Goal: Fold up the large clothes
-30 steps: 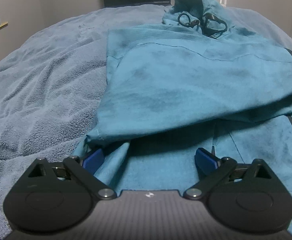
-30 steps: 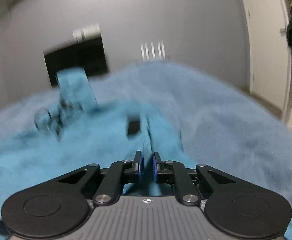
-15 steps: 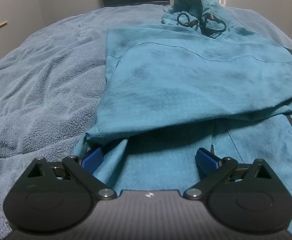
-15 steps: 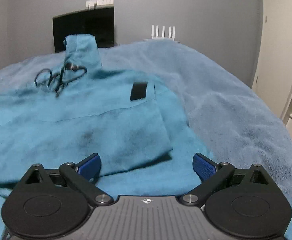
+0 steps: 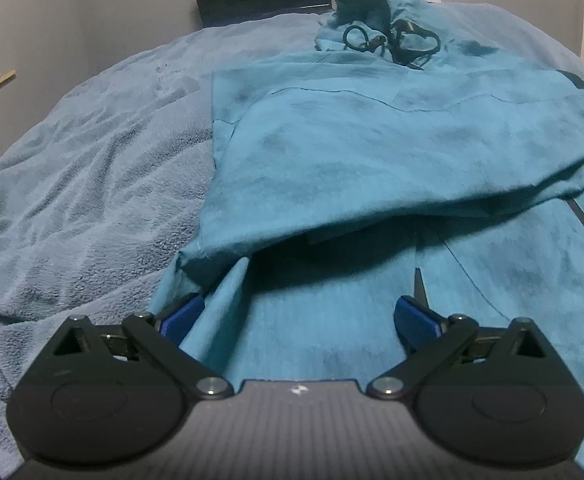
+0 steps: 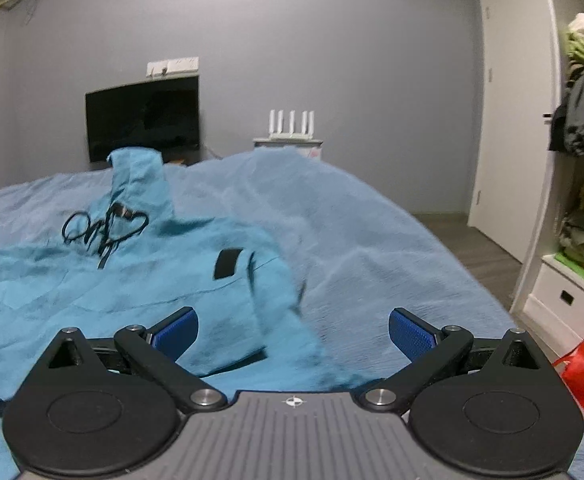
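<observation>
- Folding is midway: the teal hoodie (image 5: 391, 152) lies spread on the bed (image 5: 92, 184), hood and black drawstrings (image 5: 391, 40) toward the far end, with a broad panel already turned over the body so that its free edge runs across the garment just ahead of the left gripper (image 5: 297, 318).
- Left gripper's fingers stand wide apart, pointing down at the cloth. Fabric lies between them and a fold brushes the near-left blue pad (image 5: 180, 316), but nothing is pinched; it holds nothing.
- Right gripper (image 6: 292, 332) has just been opening its fingers, and they now stand as wide as they go. Teal cloth shows below and between them, yet the pads (image 6: 411, 334) press on nothing, so I judge the piece it carried across has been let go and lies flat.
- In the right wrist view the hoodie's right shoulder, with its small black patch (image 6: 228, 264), sits at the edge of the garment, with the bare blanket beyond it.
- Step in hand, as I read it: the side fold is laid and released.
- Next move likely calls for a fresh hold on the hem or lower corners nearest the grippers, each closing on all layers, then carrying that end up toward the hood.
- Loose layers could slip apart or the laid fold drag open if only the top layer is caught.
</observation>
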`<act>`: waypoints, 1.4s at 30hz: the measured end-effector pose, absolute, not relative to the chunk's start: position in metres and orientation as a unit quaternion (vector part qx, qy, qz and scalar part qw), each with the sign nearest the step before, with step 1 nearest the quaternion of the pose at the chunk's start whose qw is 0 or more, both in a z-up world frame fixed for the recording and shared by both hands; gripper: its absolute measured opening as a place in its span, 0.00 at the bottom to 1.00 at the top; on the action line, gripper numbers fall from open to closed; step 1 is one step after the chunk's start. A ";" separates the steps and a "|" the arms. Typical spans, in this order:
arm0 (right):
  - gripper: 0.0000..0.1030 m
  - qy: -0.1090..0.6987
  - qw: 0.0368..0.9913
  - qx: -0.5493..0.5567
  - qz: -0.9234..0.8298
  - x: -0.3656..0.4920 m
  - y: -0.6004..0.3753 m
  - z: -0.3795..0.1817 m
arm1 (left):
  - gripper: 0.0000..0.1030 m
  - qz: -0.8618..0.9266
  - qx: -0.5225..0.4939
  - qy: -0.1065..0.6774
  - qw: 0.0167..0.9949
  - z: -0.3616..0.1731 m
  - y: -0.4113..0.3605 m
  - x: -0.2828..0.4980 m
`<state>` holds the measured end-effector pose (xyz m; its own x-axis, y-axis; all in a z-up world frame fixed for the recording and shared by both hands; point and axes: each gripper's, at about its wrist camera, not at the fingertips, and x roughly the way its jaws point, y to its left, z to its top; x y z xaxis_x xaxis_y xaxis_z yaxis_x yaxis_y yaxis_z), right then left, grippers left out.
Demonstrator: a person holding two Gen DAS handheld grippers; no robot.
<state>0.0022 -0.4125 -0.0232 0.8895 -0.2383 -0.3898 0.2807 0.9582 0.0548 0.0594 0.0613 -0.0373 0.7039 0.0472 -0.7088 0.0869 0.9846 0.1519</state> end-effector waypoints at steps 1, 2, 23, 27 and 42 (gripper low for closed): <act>1.00 0.190 0.970 0.060 -0.138 -0.004 -0.415 -0.019 | 0.99 -0.014 0.090 0.386 0.918 -0.035 0.061 0.057; 1.00 0.188 0.970 0.065 -0.141 -0.009 -0.418 -0.015 | 0.99 -0.021 0.090 0.388 0.917 -0.030 0.061 0.053; 1.00 0.269 0.960 -0.074 0.017 -0.133 -0.430 0.039 | 0.85 -0.378 0.117 0.407 0.823 0.045 0.061 -0.077; 1.00 0.280 0.957 -0.065 0.032 -0.128 -0.424 0.031 | 0.50 -0.377 0.128 0.432 0.809 0.034 0.060 -0.068; 1.00 0.267 0.964 -0.001 0.010 -0.120 -0.451 0.042 | 0.21 -0.303 0.037 0.314 0.899 0.101 0.068 -0.005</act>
<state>-0.1200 -0.4514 0.0424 0.8575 0.0185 -0.5142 -0.0195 0.9998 0.0034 -0.0048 0.0678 0.1012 0.6189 -0.5212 -0.5876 0.5673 0.8140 -0.1246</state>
